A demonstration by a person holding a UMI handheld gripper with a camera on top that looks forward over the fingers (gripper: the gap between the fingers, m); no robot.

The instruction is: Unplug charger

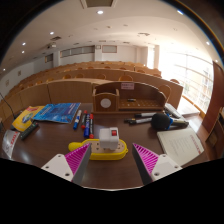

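A white, boxy charger point(106, 139) sits plugged into a flat yellow power strip point(104, 151) on the dark, smooth table point(55, 150), just ahead of the gripper point(109, 160) and between the lines of its two fingers. The gripper is spread wide and holds nothing; its pink pads point(147, 157) carry white triangular faces. Left of the strip lie red and blue markers point(85, 124), a blue book point(57, 112) and a yellow item point(27, 118). Behind stands a wooden organizer point(125, 100); what it holds cannot be made out. To the right lie a white notebook point(181, 145) and a dark, blurry object point(165, 121). Rows of wooden benches point(90, 75) rise beyond.
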